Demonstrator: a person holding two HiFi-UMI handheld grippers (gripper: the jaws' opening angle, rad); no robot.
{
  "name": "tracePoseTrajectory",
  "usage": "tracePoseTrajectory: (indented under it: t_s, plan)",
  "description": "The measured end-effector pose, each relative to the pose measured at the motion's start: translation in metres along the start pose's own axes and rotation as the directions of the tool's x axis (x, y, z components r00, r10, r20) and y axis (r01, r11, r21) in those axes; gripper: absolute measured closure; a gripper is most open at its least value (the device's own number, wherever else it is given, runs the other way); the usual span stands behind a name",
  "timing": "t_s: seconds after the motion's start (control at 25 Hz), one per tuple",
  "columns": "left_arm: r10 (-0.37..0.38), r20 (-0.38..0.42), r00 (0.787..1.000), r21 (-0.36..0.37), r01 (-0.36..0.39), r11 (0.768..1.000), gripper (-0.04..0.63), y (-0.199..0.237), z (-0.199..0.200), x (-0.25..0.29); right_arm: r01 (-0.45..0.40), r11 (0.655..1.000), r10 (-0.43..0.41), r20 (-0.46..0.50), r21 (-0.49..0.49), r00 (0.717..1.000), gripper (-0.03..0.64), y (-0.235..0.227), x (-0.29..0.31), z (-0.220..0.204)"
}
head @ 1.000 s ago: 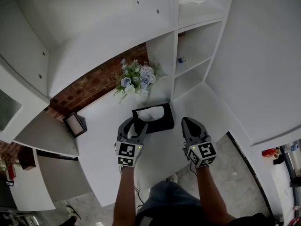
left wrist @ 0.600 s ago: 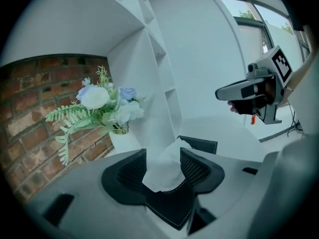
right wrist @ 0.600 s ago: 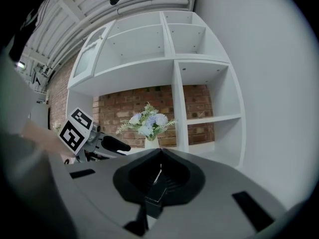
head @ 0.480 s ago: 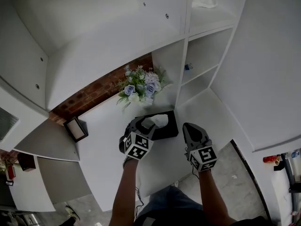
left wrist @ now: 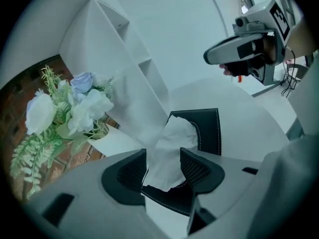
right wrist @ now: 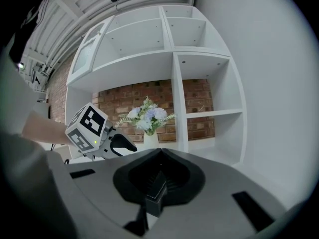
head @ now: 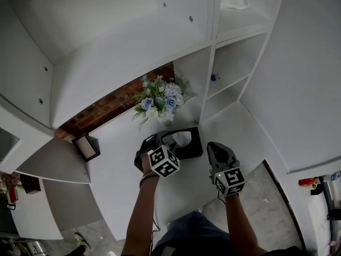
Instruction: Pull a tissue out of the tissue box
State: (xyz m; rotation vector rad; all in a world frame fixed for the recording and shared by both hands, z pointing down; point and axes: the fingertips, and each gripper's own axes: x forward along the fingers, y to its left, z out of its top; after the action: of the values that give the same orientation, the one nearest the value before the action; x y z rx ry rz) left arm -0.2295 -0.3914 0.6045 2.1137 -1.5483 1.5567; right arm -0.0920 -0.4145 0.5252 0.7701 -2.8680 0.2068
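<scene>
I have my left gripper point(left wrist: 163, 159) straddling the crumpled white tissue point(left wrist: 172, 141) that sticks up from the black stitched leather tissue box point(left wrist: 209, 128), jaws partly apart. My right gripper point(right wrist: 160, 158) is closed, holding nothing.

The left claw point(head: 162, 138) and right claw point(head: 213, 144) are grey.
</scene>
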Motion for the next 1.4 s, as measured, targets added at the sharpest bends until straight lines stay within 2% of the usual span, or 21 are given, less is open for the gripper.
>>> tracePoseTrajectory:
  t_s: [0.2,0.28,0.44,0.56,0.72,0.84,0.96,1.08,1.4]
  plan:
    - [-0.018,-0.035,0.999,0.033,0.019,0.999,0.411,-0.002,-0.001,0.008,0.003,1.0,-0.003,-0.006,0.003,1.0,0.618,0.0,0.0,-0.003]
    - [-0.023,-0.046,0.999,0.038,0.025,0.999,0.436,-0.002,-0.003,0.01,0.005,1.0,-0.005,-0.007,0.004,1.0,0.618,0.0,0.0,-0.003]
    - [-0.039,-0.027,0.999,0.013,0.039,0.999,0.435,0.0,-0.002,0.009,0.009,1.0,-0.009,-0.007,0.007,1.0,0.618,-0.001,-0.002,-0.004]
    - [-0.051,-0.006,0.999,-0.025,0.051,0.998,0.405,0.004,-0.001,0.006,0.012,1.0,-0.012,-0.011,0.007,1.0,0.618,-0.003,-0.003,-0.006]
    - [-0.081,-0.04,0.996,-0.008,0.081,0.997,0.407,0.002,-0.008,0.015,0.014,1.0,-0.014,-0.018,0.014,1.0,0.618,-0.003,-0.002,-0.009]
    - [-0.091,-0.052,0.995,0.007,0.091,0.996,0.441,-0.002,-0.01,0.017,0.016,1.0,-0.016,-0.017,0.014,1.0,0.618,-0.004,-0.002,-0.009]
    - [-0.091,-0.051,0.995,0.017,0.092,0.996,0.519,-0.005,-0.01,0.016,0.025,1.0,-0.025,-0.013,0.016,1.0,0.618,-0.006,-0.002,-0.008]
    - [-0.075,-0.04,0.996,0.03,0.077,0.997,0.562,-0.006,-0.008,0.014,0.028,0.999,-0.028,-0.013,0.019,1.0,0.618,-0.006,-0.003,-0.008]
    - [-0.06,-0.015,0.998,0.027,0.06,0.998,0.584,-0.01,-0.005,0.008,0.028,0.999,-0.028,-0.018,0.02,0.999,0.618,-0.002,-0.005,-0.011]
